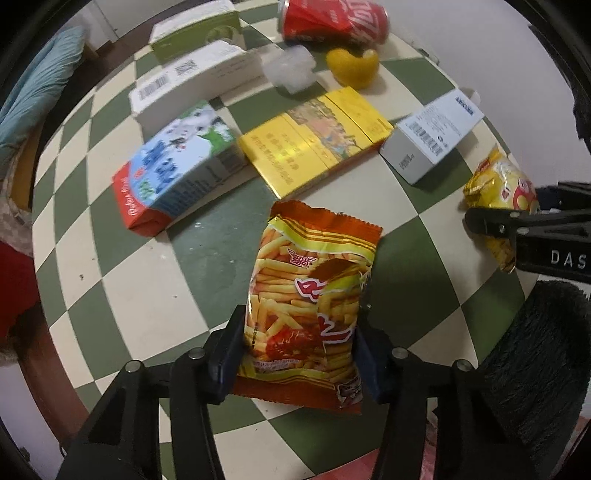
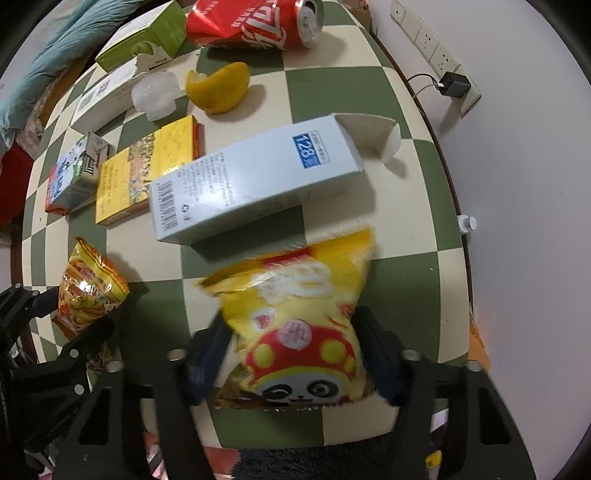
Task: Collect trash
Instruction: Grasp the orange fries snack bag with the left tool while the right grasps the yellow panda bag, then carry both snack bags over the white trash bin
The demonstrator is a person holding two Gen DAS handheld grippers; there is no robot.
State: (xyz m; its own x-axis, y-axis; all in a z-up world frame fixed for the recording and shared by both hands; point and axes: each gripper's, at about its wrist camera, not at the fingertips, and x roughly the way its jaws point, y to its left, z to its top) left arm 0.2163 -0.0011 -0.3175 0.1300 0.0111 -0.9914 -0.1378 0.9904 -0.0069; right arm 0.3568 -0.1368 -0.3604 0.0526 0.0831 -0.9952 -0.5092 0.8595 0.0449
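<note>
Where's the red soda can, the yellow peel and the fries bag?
Red soda can (image 2: 255, 27), right wrist view, on its crushed side.
Yellow peel (image 2: 219, 88), right wrist view, on its outer skin.
Fries bag (image 1: 306, 295), left wrist view, on its printed front.

Glossy crinkled foil snack bag (image 1: 306, 295); matt cardboard box (image 2: 255, 177); shiny metal can (image 2: 255, 24).

1. A lived-in home room, likely a bedroom: rumpled blue bedding (image 2: 55, 48) fills the upper left of the right wrist view.
2. A green-and-cream checkered table (image 1: 207, 258) holds household litter.
3. Wall sockets (image 2: 428, 40) with a plugged-in charger (image 2: 456, 84) sit upper right.
</note>
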